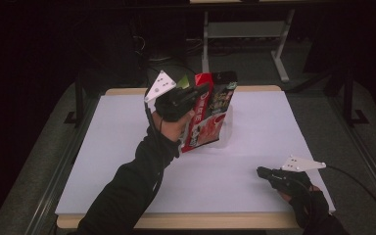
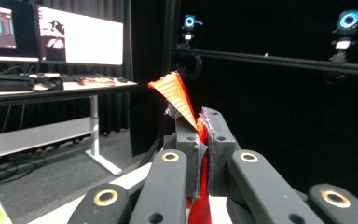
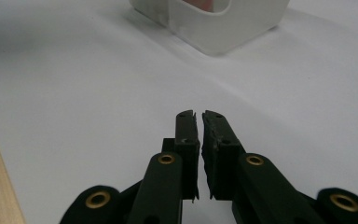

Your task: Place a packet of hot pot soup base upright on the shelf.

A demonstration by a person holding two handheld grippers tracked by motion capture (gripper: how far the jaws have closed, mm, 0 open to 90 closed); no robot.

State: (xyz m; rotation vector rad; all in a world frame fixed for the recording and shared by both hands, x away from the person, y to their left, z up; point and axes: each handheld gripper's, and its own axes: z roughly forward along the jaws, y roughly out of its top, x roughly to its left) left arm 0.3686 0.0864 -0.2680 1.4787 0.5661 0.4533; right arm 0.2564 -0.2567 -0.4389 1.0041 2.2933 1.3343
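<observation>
A red and black snack bag is held upright above the middle of the white table, its lower end at a white container. My left gripper is shut on the bag's upper left edge. In the left gripper view the bag's crimped red edge sticks up from between the closed jaws of the left gripper. My right gripper rests low near the table's front right, shut with nothing in it. In the right gripper view the right gripper points at the white container across the sheet.
The white sheet covers a wooden table top. A white desk frame stands on the floor behind the table. Monitors on a desk are seen in the left gripper view. A green scrap shows beside the left gripper.
</observation>
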